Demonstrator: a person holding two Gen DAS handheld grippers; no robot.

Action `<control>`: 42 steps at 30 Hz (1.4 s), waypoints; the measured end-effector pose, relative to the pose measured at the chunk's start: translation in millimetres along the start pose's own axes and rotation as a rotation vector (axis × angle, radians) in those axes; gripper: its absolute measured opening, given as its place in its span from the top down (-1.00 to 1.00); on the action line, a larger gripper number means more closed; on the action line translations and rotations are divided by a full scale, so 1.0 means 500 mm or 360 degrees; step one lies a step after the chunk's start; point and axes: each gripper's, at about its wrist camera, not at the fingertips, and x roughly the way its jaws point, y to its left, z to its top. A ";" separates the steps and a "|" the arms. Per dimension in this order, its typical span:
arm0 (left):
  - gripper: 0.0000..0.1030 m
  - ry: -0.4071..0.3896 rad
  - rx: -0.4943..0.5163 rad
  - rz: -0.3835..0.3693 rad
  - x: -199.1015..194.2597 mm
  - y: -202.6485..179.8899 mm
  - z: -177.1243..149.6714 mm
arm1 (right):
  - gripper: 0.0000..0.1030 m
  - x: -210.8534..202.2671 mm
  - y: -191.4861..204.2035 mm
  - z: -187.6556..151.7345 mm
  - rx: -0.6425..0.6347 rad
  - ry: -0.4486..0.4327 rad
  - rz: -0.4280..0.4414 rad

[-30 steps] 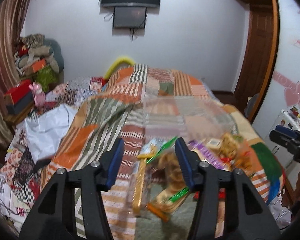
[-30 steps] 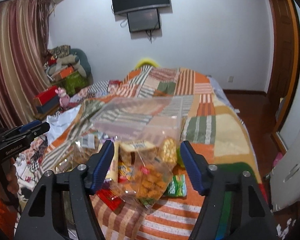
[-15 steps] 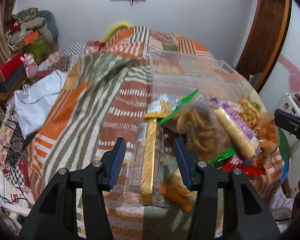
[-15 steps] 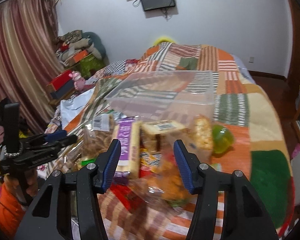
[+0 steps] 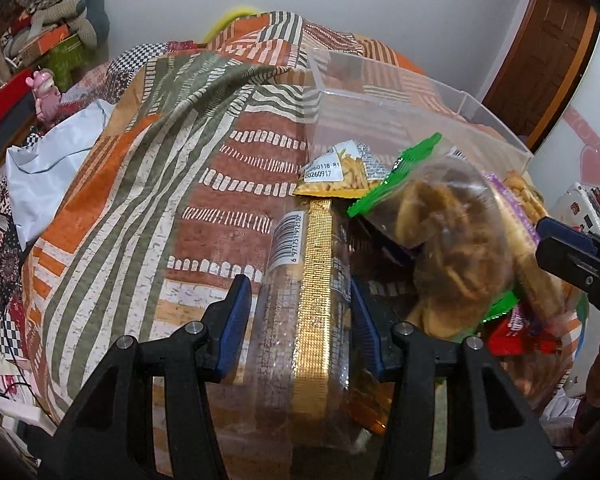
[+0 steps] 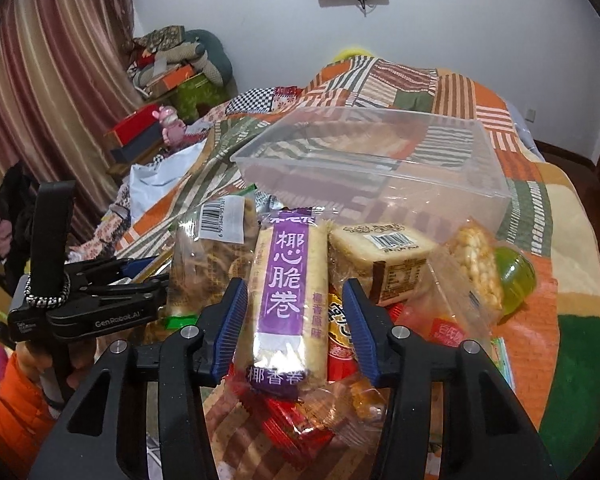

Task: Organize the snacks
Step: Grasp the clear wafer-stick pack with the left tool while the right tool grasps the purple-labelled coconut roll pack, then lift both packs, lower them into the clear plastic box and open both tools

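A heap of snack packs lies on a patchwork bedspread. My left gripper [image 5: 298, 314] is open, its fingers either side of a clear pack with a gold strip [image 5: 314, 280]. A bag of brown twists with a green seal [image 5: 448, 240] lies to its right. My right gripper [image 6: 294, 318] is open around a purple-labelled roll pack [image 6: 286, 280]. A wrapped cake slice [image 6: 384, 256], a puffed-rice pack [image 6: 478, 264] and red packets [image 6: 296, 424] lie nearby. An empty clear plastic bin [image 6: 384, 160] stands behind the heap; it also shows in the left wrist view [image 5: 416, 120].
A green ball [image 6: 514, 276] sits right of the heap. A pale plastic bag [image 5: 48, 164] lies on the bed's left side. Boxes, a pink toy [image 6: 170, 124] and folded bedding [image 6: 180, 56] are stacked by the curtain. A wooden door [image 5: 548, 56] is at the right.
Both grippers have dropped and moved forward onto the snack heap. The left now straddles the gold-strip pack, the right the purple roll pack. Both stayed open.
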 end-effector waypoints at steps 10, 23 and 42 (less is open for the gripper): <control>0.23 -0.0052 0.0068 0.0034 0.004 -0.011 -0.006 | 0.10 0.037 0.017 0.007 -0.0113 0.0067 -0.0067; 0.32 -0.0102 0.0068 0.0047 -0.043 -0.006 -0.012 | 0.18 0.027 0.023 0.006 -0.0130 0.0038 -0.0090; 0.32 -0.0388 0.0096 0.0037 -0.172 -0.030 0.066 | 0.18 -0.091 0.011 0.071 -0.0080 -0.0287 -0.0178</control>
